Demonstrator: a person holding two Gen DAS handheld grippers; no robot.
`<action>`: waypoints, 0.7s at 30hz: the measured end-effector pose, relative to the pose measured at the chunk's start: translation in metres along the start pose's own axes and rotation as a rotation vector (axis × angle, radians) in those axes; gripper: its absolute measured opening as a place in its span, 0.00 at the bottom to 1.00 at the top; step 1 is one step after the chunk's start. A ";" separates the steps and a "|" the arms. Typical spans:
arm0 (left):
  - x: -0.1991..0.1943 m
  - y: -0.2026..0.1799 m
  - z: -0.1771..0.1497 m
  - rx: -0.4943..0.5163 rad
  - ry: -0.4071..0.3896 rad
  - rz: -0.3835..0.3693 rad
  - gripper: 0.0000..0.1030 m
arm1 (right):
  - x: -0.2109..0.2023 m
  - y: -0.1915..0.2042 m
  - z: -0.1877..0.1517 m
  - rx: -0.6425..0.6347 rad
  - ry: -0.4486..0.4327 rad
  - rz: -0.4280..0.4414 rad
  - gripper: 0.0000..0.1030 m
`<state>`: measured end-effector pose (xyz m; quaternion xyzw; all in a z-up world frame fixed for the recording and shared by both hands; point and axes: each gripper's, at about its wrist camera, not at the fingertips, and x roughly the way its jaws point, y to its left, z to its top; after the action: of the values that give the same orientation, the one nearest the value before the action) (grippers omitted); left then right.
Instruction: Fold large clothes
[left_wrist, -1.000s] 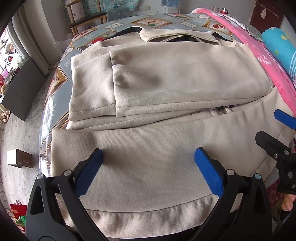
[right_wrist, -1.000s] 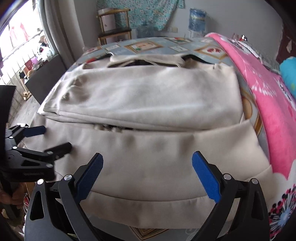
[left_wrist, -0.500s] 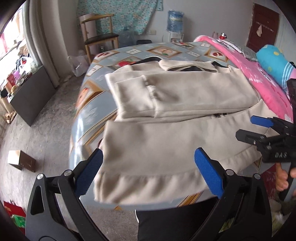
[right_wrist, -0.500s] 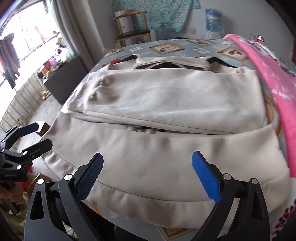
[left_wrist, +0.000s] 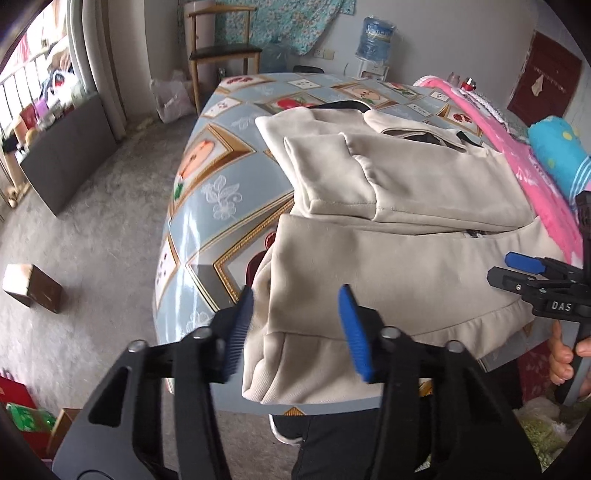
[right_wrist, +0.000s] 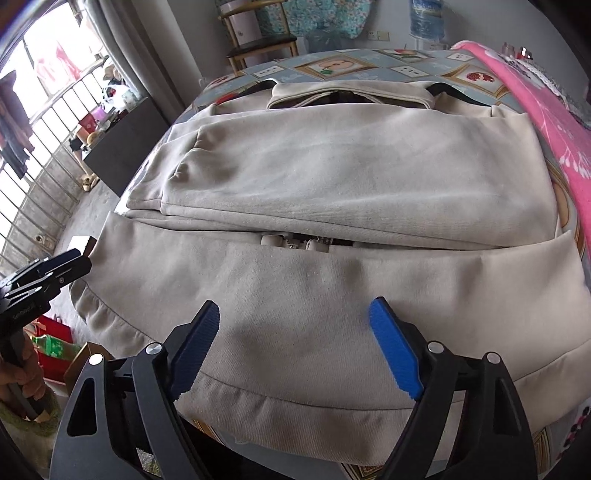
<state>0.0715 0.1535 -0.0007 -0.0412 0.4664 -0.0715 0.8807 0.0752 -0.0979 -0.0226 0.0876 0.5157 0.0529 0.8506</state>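
Observation:
A beige zip jacket (left_wrist: 406, 266) lies on the patterned table, sleeves folded across its chest; it also fills the right wrist view (right_wrist: 332, 206). My left gripper (left_wrist: 295, 310) is open, its blue fingers either side of the hem's left corner (left_wrist: 280, 369), which hangs over the table's front edge. I cannot tell if the fingers touch the cloth. My right gripper (right_wrist: 291, 332) is open above the hem's middle (right_wrist: 295, 406). It also shows at the right of the left wrist view (left_wrist: 517, 269).
The table has a blue patterned cover (left_wrist: 207, 206). A pink blanket (left_wrist: 532, 173) and a turquoise pillow (left_wrist: 557, 151) lie at the right. A chair (left_wrist: 221, 55) stands behind, a dark cabinet (left_wrist: 66, 162) at the left, a small box (left_wrist: 33, 288) on the floor.
My left gripper has moved left to the hem's left corner and its fingers have narrowed. The right gripper has narrowed a little. The jacket's left hem corner now droops over the table edge.

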 end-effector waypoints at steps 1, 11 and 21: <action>0.001 0.002 0.000 -0.005 0.005 -0.021 0.36 | 0.000 0.001 0.000 -0.001 0.002 -0.005 0.79; 0.033 0.024 0.005 -0.080 0.090 -0.142 0.29 | 0.005 0.008 0.001 -0.028 0.007 -0.068 0.79; 0.014 0.012 0.009 0.022 -0.008 -0.157 0.12 | -0.017 0.006 0.015 0.110 0.004 0.160 0.72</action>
<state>0.0877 0.1632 -0.0084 -0.0683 0.4574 -0.1450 0.8747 0.0801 -0.0965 0.0005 0.1747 0.5111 0.0924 0.8365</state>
